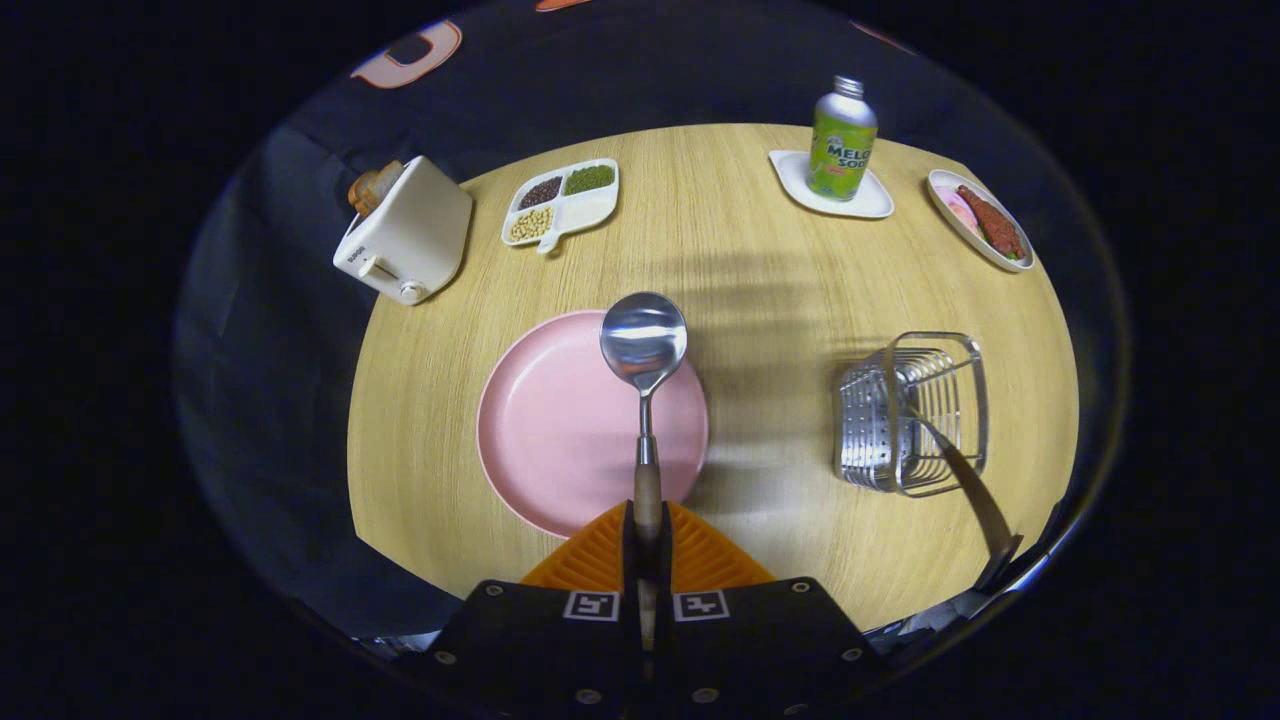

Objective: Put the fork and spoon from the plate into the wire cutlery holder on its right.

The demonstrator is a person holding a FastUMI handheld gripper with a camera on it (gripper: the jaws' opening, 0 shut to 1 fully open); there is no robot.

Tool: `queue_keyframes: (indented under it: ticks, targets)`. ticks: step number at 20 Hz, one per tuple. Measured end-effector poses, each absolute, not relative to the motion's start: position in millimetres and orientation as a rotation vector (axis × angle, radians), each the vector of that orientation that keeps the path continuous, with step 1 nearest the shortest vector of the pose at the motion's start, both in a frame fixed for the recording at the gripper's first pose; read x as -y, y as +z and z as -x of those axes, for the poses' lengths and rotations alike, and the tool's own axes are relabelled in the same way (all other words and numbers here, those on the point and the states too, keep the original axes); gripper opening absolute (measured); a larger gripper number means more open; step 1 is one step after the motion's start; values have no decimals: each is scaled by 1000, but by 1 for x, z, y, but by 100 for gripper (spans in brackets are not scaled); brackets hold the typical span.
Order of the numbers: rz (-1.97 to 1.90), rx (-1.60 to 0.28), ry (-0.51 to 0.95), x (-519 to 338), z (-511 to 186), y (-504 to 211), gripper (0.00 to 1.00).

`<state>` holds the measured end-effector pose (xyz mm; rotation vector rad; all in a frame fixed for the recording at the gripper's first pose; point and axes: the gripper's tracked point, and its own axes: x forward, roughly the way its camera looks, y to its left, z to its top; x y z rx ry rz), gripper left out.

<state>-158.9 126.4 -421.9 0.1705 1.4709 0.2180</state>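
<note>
gripper: the gripper (647,530) was clenched on the wooden handle of the spoon (643,400), both fingers pressing it from either side, so the handle ran straight out along the line of the fingers.
spoon: it stuck forward from the fingertips, bowl up and facing the camera, raised above the plate rather than lying on it; held by the handle end, probably so that end could be set down into the holder.
plate: the pink plate (560,420) lay just ahead of the fingers and slightly to their left, its surface bare, which suggests the cutlery had already left it.
holder: the wire cutlery holder (915,415) stood ahead and well to the right of the fingers, apart from the plate, its open top toward the camera.
fork: a wooden-handled utensil (965,480) leaned out of the holder toward the near side; judged to be the fork, though its head was hidden among the wires.
progress: likely one piece placed, the spoon lifted and awaiting a carry to the right.
table: the round wooden table (760,270) carried everything.
far left: a toaster (405,235) with bread, and a divided dish (562,203) of beans.
far right: a soda bottle (842,140) on a small tray (875,200), then a dish of food (982,222), all well beyond the fingers and clear of the route.
</note>
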Motion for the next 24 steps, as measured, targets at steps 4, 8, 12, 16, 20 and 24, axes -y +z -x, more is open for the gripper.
queue_keyframes:
  ticks: [4,8,12,16,20,24]
  targets:
    - [-164,-1454,165,-85,155,-404,5]
    - [-155,-1453,135,-49,153,-387,5]
    - [-172,-1486,119,-24,153,-381,5]
    - [-167,-1553,120,-18,160,-374,5]
    - [-159,-1658,127,-12,172,-379,5]
    - [-157,-1734,111,-4,176,-387,5]
